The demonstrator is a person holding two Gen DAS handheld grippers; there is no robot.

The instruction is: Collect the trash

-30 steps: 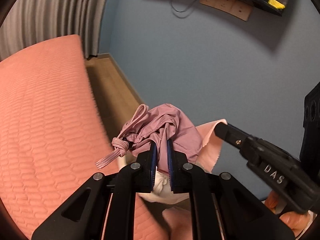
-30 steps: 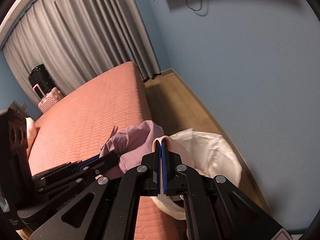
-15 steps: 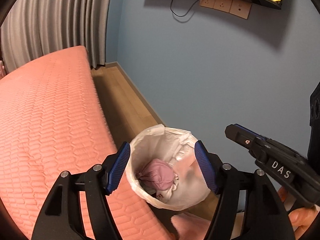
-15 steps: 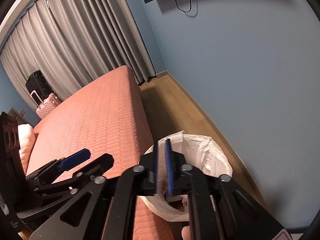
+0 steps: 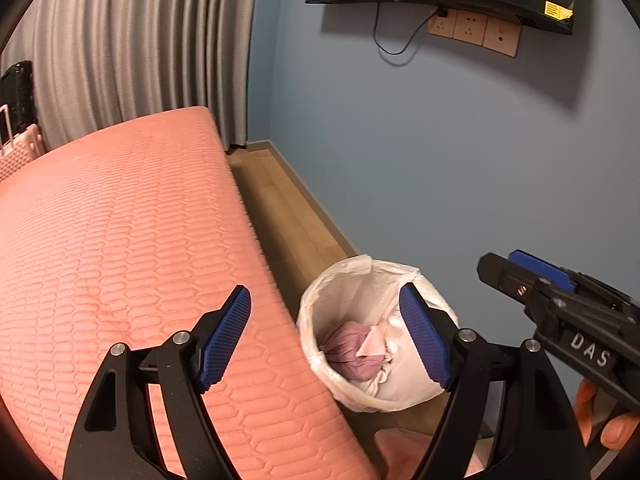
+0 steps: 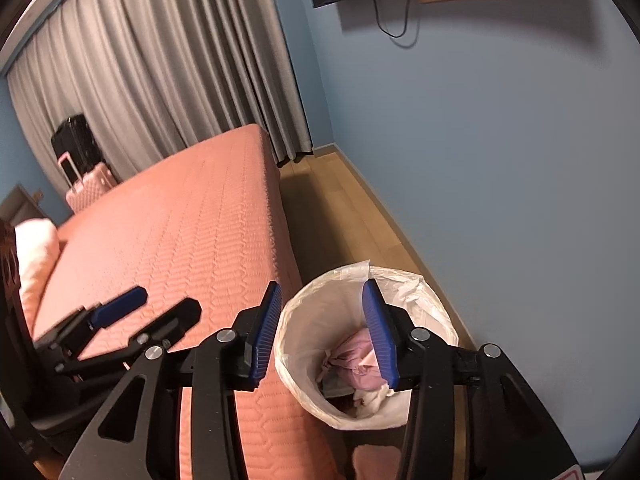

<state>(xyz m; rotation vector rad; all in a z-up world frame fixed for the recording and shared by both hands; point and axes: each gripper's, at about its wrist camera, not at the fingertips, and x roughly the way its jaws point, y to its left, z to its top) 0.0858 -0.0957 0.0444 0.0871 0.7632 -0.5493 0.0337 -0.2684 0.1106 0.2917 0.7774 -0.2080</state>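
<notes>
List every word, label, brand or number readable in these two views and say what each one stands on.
"DAS": white letters on the black body of the right gripper, seen in the left wrist view.
Yellow sticker on the wall-mounted screen: print too small to read.
Red-edged label at the bottom edge of the right wrist view: cut off, unreadable.
Nothing readable on the trash bin or the suitcases.

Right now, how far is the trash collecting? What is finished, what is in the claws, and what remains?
Done: the mauve bundle and a pale pink piece lie inside the white-lined bin beside the bed. In hand: nothing; the left claw and right claw are both opening, with nothing between their pads. Left: no other trash shows on the bed or the floor in these views, so perhaps only a check elsewhere.
</notes>
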